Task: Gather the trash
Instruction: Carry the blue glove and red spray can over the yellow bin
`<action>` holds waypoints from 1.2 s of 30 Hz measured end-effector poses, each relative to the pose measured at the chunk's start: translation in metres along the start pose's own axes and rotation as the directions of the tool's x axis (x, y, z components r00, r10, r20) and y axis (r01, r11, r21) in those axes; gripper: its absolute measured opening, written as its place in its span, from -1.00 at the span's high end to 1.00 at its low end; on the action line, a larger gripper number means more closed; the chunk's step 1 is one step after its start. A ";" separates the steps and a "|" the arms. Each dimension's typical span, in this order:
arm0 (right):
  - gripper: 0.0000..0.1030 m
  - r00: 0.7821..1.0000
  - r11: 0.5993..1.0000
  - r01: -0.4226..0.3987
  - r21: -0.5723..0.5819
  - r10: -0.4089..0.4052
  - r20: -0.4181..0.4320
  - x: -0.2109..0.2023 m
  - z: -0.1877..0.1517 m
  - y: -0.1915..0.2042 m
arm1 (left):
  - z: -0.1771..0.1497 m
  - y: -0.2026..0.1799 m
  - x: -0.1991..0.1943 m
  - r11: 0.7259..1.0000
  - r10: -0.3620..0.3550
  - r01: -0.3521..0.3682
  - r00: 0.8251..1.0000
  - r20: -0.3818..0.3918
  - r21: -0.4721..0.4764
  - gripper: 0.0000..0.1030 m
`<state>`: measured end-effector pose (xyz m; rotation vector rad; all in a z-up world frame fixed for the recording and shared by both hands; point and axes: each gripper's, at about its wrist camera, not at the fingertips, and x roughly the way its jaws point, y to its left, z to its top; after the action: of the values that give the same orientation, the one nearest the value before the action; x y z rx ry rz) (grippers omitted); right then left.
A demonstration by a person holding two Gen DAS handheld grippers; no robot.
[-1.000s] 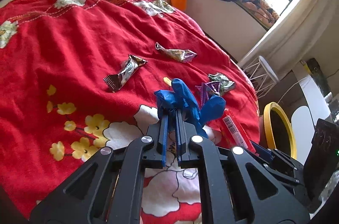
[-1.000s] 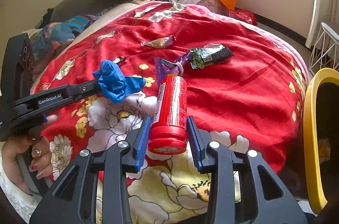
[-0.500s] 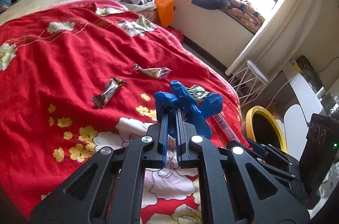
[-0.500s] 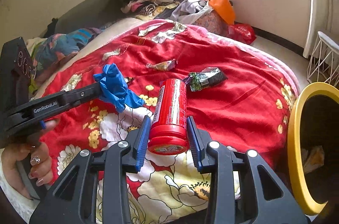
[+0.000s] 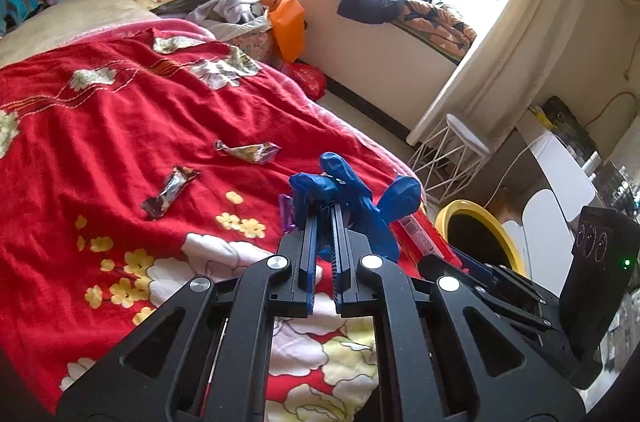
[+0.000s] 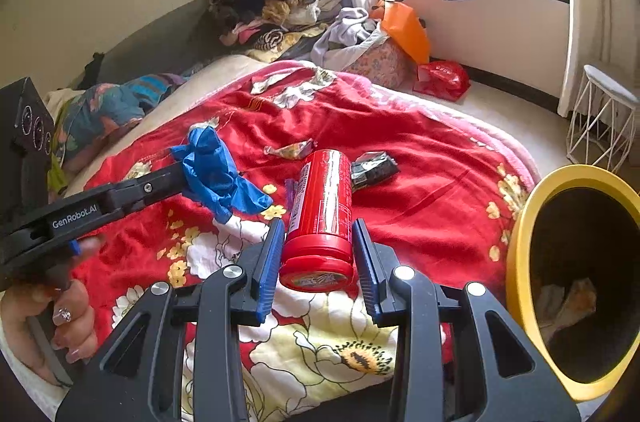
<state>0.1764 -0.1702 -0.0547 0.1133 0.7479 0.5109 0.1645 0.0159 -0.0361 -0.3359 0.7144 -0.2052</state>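
Observation:
My left gripper [image 5: 325,218] is shut on a crumpled blue glove [image 5: 352,190], held above the red floral blanket [image 5: 100,126]; the glove [image 6: 216,174] also shows in the right wrist view. My right gripper [image 6: 318,234] is shut on a red cylindrical can [image 6: 320,214], lifted over the bed edge; the can [image 5: 420,234] shows past the glove. A yellow-rimmed bin [image 6: 520,262] stands at the right, also in the left wrist view [image 5: 476,218]. Wrappers lie on the blanket: a dark one [image 5: 170,190], a shiny one [image 5: 248,151] and a dark green one [image 6: 372,168].
A white wire stool [image 5: 452,150] stands by the curtain near the bin. Clothes are piled at the head of the bed [image 6: 280,6]. An orange bag [image 6: 404,30] and a red bag [image 6: 442,78] lie on the floor below the window ledge.
Both grippers have risen and pulled back from the blanket with the glove and the can. The yellow bin has come further into view at the right.

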 end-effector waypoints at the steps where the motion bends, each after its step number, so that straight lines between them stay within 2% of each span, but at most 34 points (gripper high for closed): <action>1: 0.35 1.000 1.000 0.001 0.003 -0.001 0.004 -0.002 0.000 -0.002 | 0.000 -0.003 0.000 1.000 -0.003 0.003 1.000 0.001 0.004 0.93; 17: 0.36 0.996 0.996 0.052 0.068 -0.057 0.069 -0.032 0.002 -0.037 | 0.002 -0.045 0.002 0.995 -0.063 0.062 0.998 0.008 0.078 0.93; 36: 0.36 0.980 0.977 0.138 0.162 -0.158 0.121 -0.066 -0.003 -0.082 | -0.001 -0.096 0.011 0.978 -0.138 0.138 0.990 -0.010 0.159 0.93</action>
<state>0.1670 -0.2733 -0.0384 0.2305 0.6585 0.3002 0.1654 -0.0765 -0.0084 -0.2327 0.6693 -0.3922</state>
